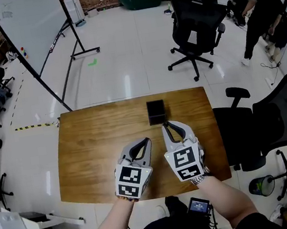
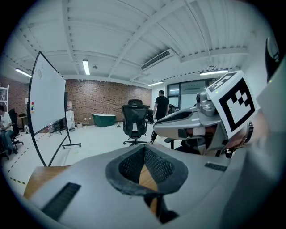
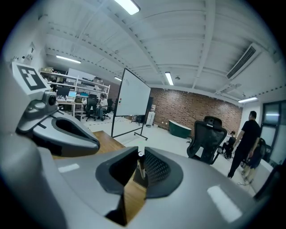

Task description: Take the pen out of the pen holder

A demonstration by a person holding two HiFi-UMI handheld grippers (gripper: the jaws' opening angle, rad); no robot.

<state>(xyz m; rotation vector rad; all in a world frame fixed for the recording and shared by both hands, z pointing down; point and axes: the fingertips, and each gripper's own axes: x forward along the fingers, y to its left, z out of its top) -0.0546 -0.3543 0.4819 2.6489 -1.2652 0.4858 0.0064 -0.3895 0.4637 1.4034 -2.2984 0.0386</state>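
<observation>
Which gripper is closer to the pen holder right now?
Right. The right gripper sits just in front of the pen holder; the left gripper is farther back and off to its left.

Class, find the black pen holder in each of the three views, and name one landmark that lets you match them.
Head view: pen holder near the table's far edge, mid-picture, just beyond the right tongs.
Left gripper view: not in it.
Right gripper view: low centre, a dark box behind the pen gripped in those tongs.
Shared landmark: the whiteboard, in all three views.
</observation>
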